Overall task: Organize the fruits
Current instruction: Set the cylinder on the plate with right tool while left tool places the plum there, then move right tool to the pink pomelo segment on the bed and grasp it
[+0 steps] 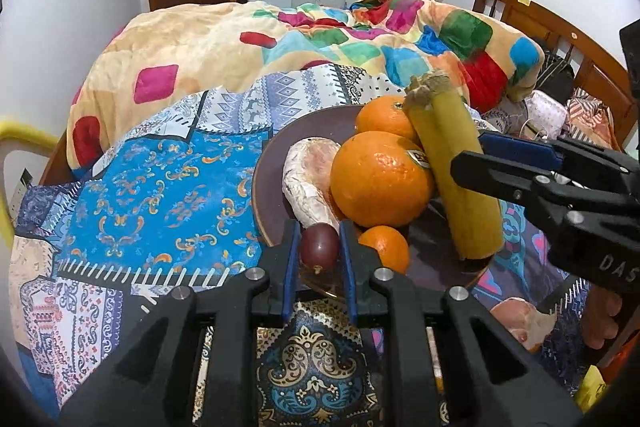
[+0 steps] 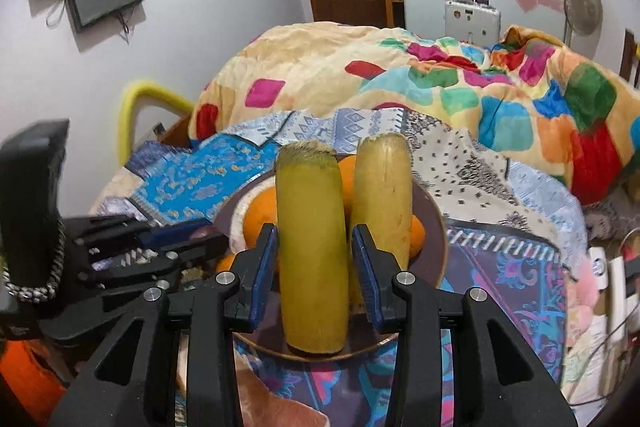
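From the left wrist view, the left hand-held gripper (image 1: pixel 319 247) had its blue pads either side of a small dark purple fruit (image 1: pixel 319 247) at the near edge of the brown plate (image 1: pixel 267 163), which sat on the patterned bedspread (image 1: pixel 160 187). The pads looked right against it, so I'd call that a grip on the fruit, though a light one. Piled behind it were a big orange (image 1: pixel 380 179), a smaller orange (image 1: pixel 385 247), another orange at the back (image 1: pixel 385 119) and a peeled pomelo wedge (image 1: pixel 308 175) (pretty crowded plate). If that fruit was being set down, I'd have lowered it into the gap beside the small orange before easing off, since round fruit rolls. From the right wrist view, the right hand-held gripper (image 2: pixel 314 259) straddled one of two yellow bananas (image 2: pixel 312 251); the other banana (image 2: pixel 384 199) lay just beside it. I could see a sliver of gap at each pad, so it read as released, with the banana resting on the plate. I'd back straight out so the pads don't drag it.
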A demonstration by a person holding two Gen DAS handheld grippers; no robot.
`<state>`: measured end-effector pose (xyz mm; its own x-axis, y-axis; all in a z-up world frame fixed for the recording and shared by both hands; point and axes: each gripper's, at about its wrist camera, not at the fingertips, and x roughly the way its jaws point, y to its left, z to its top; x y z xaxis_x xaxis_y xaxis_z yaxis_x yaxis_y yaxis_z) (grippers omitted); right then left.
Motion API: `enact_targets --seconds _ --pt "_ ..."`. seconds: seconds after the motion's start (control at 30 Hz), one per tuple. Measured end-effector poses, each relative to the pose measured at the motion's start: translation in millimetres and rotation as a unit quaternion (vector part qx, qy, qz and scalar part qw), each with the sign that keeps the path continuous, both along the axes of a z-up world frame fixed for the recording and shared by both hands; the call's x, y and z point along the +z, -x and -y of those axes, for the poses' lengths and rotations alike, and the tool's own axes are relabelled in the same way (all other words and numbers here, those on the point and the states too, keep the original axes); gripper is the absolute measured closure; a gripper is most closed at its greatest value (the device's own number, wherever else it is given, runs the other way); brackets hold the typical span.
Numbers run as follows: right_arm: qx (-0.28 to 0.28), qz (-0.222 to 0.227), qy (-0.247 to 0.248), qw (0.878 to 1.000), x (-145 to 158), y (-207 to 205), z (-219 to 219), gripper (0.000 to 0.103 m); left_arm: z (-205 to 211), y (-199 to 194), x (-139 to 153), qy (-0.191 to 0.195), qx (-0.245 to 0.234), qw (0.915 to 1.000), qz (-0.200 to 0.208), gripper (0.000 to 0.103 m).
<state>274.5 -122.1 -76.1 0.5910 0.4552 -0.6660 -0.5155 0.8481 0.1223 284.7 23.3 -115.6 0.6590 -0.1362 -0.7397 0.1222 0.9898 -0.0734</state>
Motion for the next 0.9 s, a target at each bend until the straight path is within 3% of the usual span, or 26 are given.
enact_targets --seconds 0.07,0.5,0.73,0.83,0.9 --pt "-0.003 0.011 0.011 1.000 1.8 3.0 1.1 0.064 0.4 4.7 4.7 0.003 0.001 1.0000 0.008 0.070" --pt "-0.008 0.016 0.001 1.000 19.6 33.6 28.1 0.064 -2.3 57.8 41.5 0.003 0.009 0.9992 0.038 0.070" --pt "-0.002 0.019 -0.002 1.000 25.6 59.5 35.1 0.063 -5.6 97.5 58.8 0.002 0.021 0.9982 0.057 0.058" --pt "0.016 0.010 -0.013 1.000 23.3 71.5 36.4 0.051 -6.4 110.8 61.0 -0.001 0.023 0.9979 0.061 0.050" --pt "0.030 0.005 -0.019 0.999 19.5 79.4 35.4 0.050 -7.0 120.7 59.8 -0.001 0.023 0.9978 0.062 0.047"
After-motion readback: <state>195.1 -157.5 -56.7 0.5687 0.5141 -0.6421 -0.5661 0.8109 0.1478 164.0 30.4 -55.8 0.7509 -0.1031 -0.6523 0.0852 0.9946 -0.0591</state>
